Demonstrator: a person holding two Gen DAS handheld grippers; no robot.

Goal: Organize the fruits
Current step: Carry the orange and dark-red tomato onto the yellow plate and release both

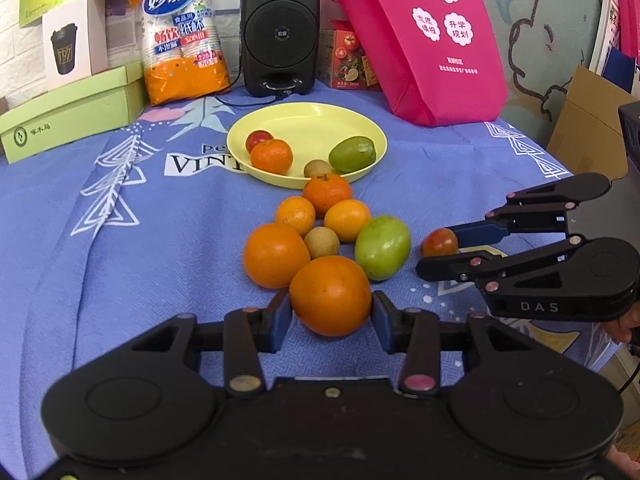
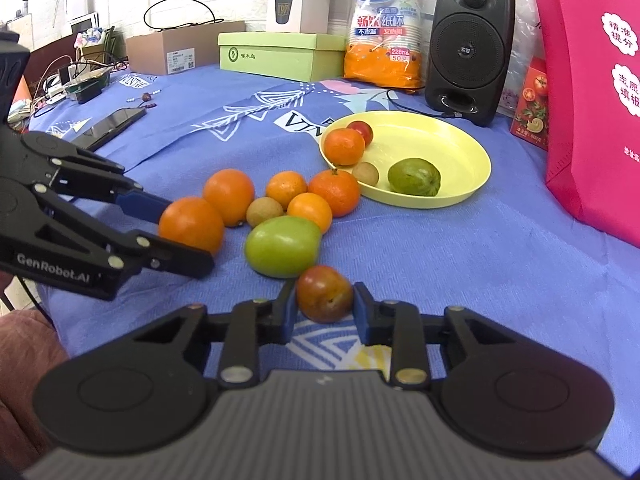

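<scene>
A yellow plate (image 1: pixel 312 120) (image 2: pixel 448 140) holds a red tomato, a mandarin, a small brown fruit and a green fruit (image 1: pixel 352 154) (image 2: pixel 414 177). In front of it a cluster of oranges, a brown fruit and a green fruit (image 1: pixel 382 248) (image 2: pixel 284 246) lies on the blue cloth. My left gripper (image 1: pixel 330 318) (image 2: pixel 176 228) has its pads against both sides of a large orange (image 1: pixel 330 296) (image 2: pixel 192 224). My right gripper (image 2: pixel 324 308) (image 1: pixel 440 248) has its pads against both sides of a red-green tomato (image 2: pixel 325 293) (image 1: pixel 439 242).
A black speaker (image 1: pixel 280 28), a pack of paper cups (image 1: pixel 184 32), green boxes (image 1: pixel 72 116) and a pink bag (image 1: pixel 420 36) line the back of the table. A black phone (image 2: pixel 112 126) and cables lie at the far left.
</scene>
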